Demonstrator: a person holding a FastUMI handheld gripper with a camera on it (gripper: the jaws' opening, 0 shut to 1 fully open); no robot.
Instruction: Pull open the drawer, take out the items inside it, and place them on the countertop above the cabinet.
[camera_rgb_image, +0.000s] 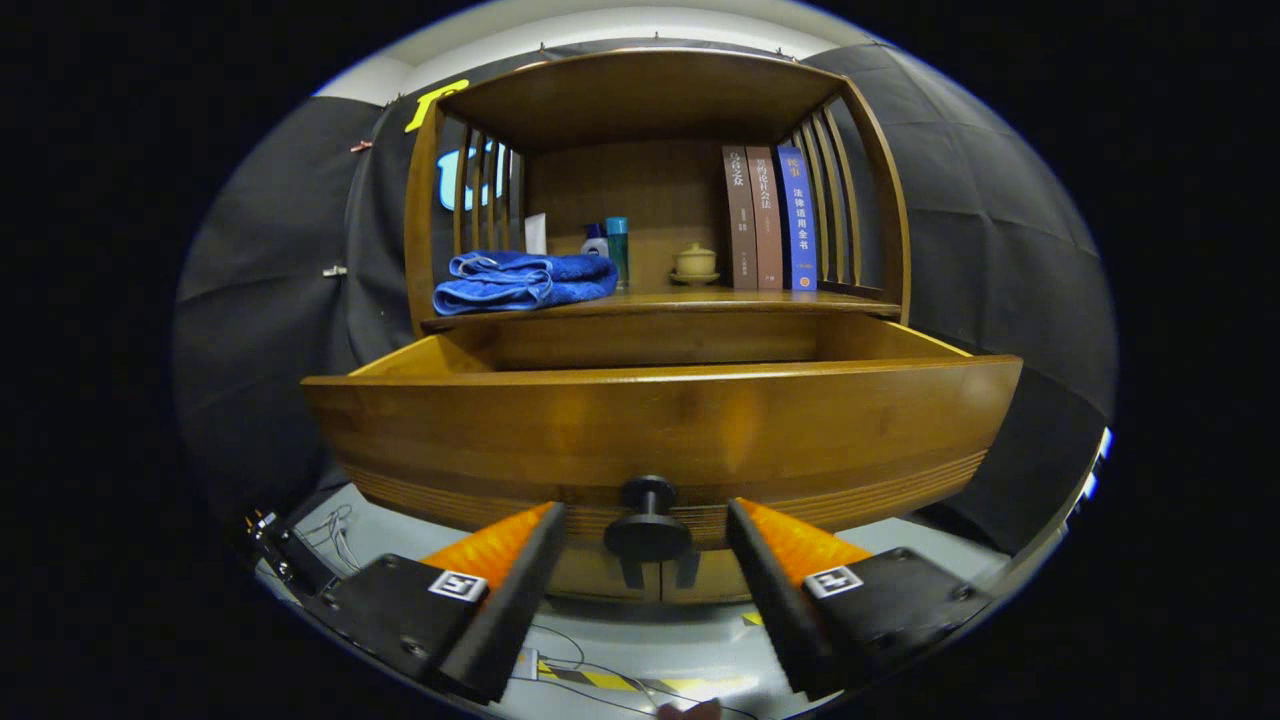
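Drawer (660, 420) stands pulled well out of the cabinet, its black knob (648, 520) sitting between the spread orange fingers (520, 545), which touch nothing. Its inside is hidden below the front board, so the contents cannot be told. I judge the best move is to lift the gripper (645, 555) clear of the knob, rise over the front edge and look down before reaching; the desk (660, 300) above already carries a blue towel (525, 280), bottles, a small jar and books.

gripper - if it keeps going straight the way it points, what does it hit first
Most likely the black knob on the pulled-out drawer front: it sits just ahead, centred between the open gripper fingers, though depth is hard to judge.
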